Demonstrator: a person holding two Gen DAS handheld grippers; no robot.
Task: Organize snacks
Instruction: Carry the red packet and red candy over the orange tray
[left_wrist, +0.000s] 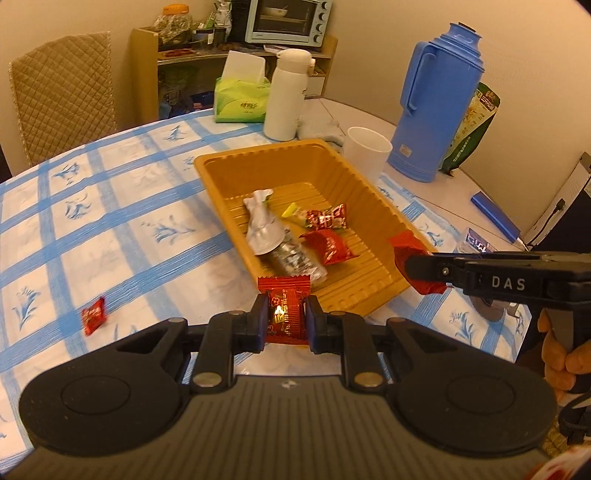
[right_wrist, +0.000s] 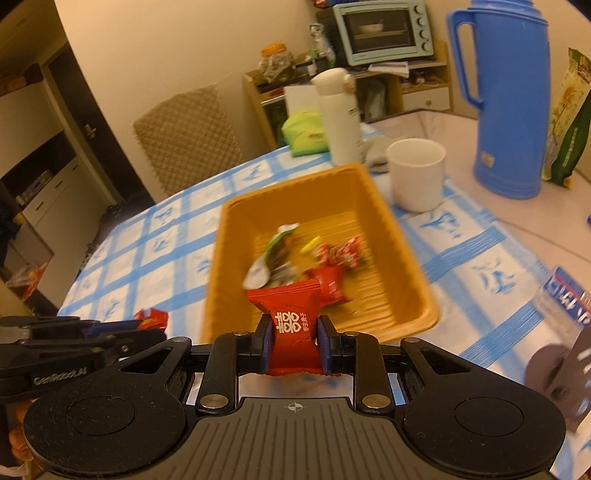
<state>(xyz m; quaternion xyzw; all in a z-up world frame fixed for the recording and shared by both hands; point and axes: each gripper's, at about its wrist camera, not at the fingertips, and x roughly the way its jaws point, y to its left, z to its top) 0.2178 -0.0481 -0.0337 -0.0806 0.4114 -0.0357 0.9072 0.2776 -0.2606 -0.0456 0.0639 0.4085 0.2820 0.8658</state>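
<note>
Both my grippers are clamped on candy. My left gripper (left_wrist: 286, 320) pinches a red wrapped candy (left_wrist: 285, 310) across its middle, hovering at the near edge of the orange tray (left_wrist: 236, 155). My right gripper (right_wrist: 291, 341) is squeezed on a second red candy (right_wrist: 293, 325), also just short of the tray's near rim (right_wrist: 430, 314). In the left wrist view the right one sits over the tray's near right corner.

Tray already holds a few snacks: a silver twisted packet (left_wrist: 263, 225), a red-and-white candy (left_wrist: 327, 218), a red one (left_wrist: 328, 247), plus a bit of yellow-green wrapper. One more red candy (left_wrist: 94, 315) lies on the blue-check tablecloth (left_wrist: 122, 206), well left of the tray, not yet collected.

Risks, imo:
- Both hands head for the same near end; fingers could knock each other.
- Letting go too early, before clearing the rim, drops candy on the cloth or it bounces off the wall.
- Wrappers are slick and crinkly; a pinch on the loose end could slip.
- White cup (right_wrist: 417, 173) and blue thermos (right_wrist: 509, 99) stand just beyond the far right of the tray; an overshoot could tip the cup.

Writing: "DAS" on the right gripper body, "GenRobot.AI" on the left gripper body. White double-happiness characters on my right candy; other small print is too small to read. Green tissue pack (left_wrist: 240, 101) logo unreadable.
</note>
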